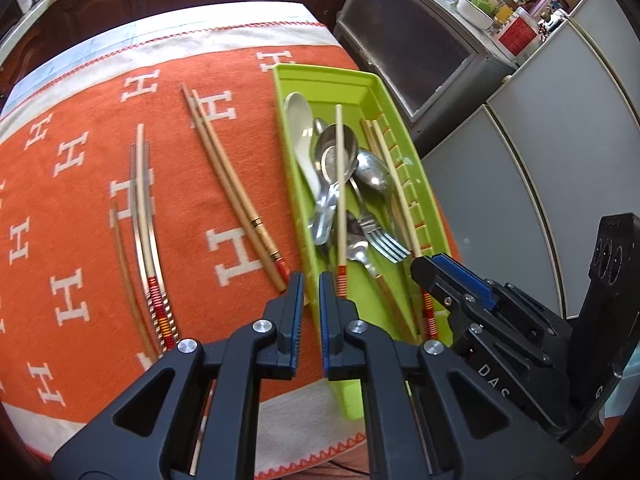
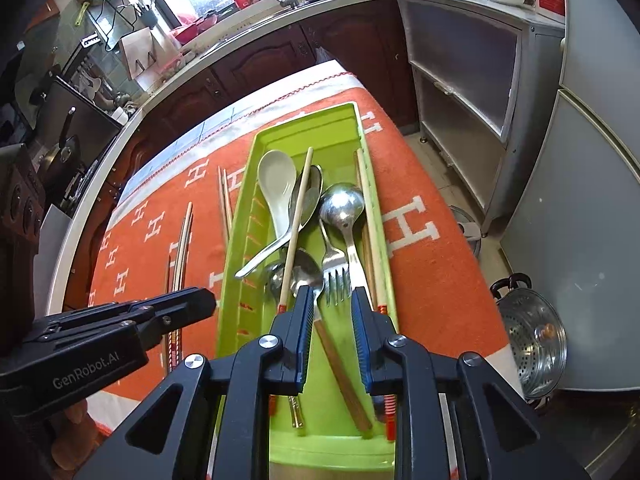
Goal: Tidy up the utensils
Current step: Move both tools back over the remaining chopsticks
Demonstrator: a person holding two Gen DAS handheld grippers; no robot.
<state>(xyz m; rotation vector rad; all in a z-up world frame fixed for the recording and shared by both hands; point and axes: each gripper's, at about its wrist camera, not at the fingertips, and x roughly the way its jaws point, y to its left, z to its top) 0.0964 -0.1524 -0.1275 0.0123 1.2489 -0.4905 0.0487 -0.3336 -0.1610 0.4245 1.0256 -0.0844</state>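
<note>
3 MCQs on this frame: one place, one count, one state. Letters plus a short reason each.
1. Where does the white ceramic spoon lie?
A. on the orange cloth
B. in the lime-green plastic tray
C. on the counter

2. How many metal forks are in the tray?
A. one
B. two
C. three

3. The right gripper is:
A. clamped on a spoon
B. open over the tray
C. holding chopsticks

Key: 1 B, the spoon rests inside the tray walls. 2 A, only one set of tines shows. 3 B, its pads stand apart, pressing nothing.
</note>
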